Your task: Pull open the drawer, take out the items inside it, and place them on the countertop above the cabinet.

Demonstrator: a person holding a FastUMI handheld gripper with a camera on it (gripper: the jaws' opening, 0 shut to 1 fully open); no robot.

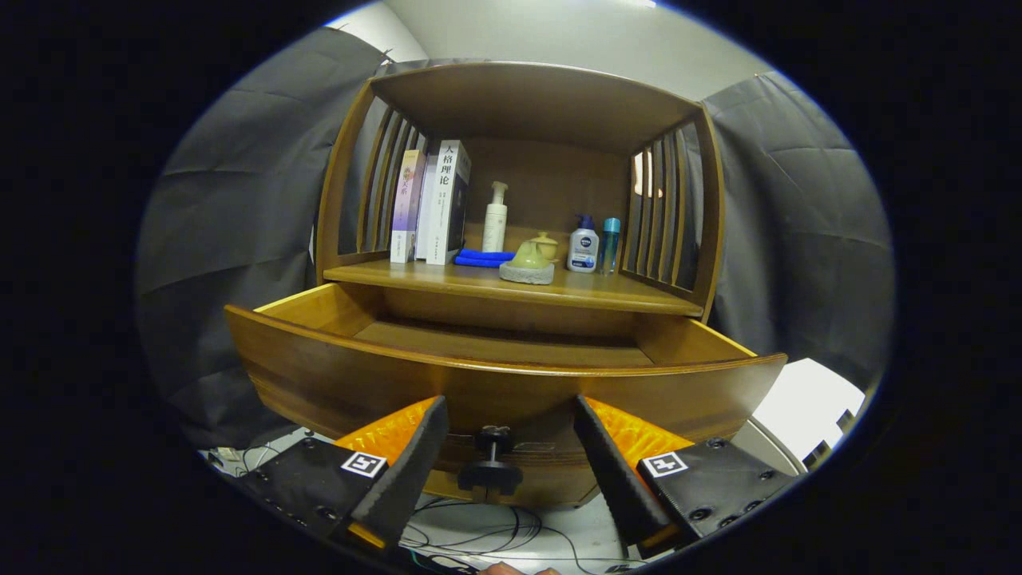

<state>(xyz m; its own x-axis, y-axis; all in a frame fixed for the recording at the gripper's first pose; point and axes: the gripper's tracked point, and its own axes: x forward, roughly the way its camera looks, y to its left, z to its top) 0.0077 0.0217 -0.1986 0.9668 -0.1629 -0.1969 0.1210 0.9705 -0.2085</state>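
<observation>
Gripper view: claw [509, 447] spread wide, fingers apart and pressing on nothing, straddling the dark knob [492, 467] without touching it. Knob fixed to the front of the drawer [511, 387], just ahead of the fingers and between them. Drawer pulled out of the cabinet, glossy brown wood, curved front panel, paler inner walls; what shows of its floor looks bare, the nearer part hidden behind the front panel. Above the drawer, the bench [511, 283], a wooden shelf with slatted sides and a roof. On it, from the left: upright books [431, 204], a folded blue cloth [483, 257], a white pump bottle [495, 217] behind the cloth, a greenish teapot [528, 257] on a grey stone base, a second small pot just behind, a white-and-blue bottle [583, 249], a slim teal bottle [611, 245]. Grey cloth walls on both sides, pale wall behind. Below the drawer, black cables [511, 535] on a light floor.
</observation>
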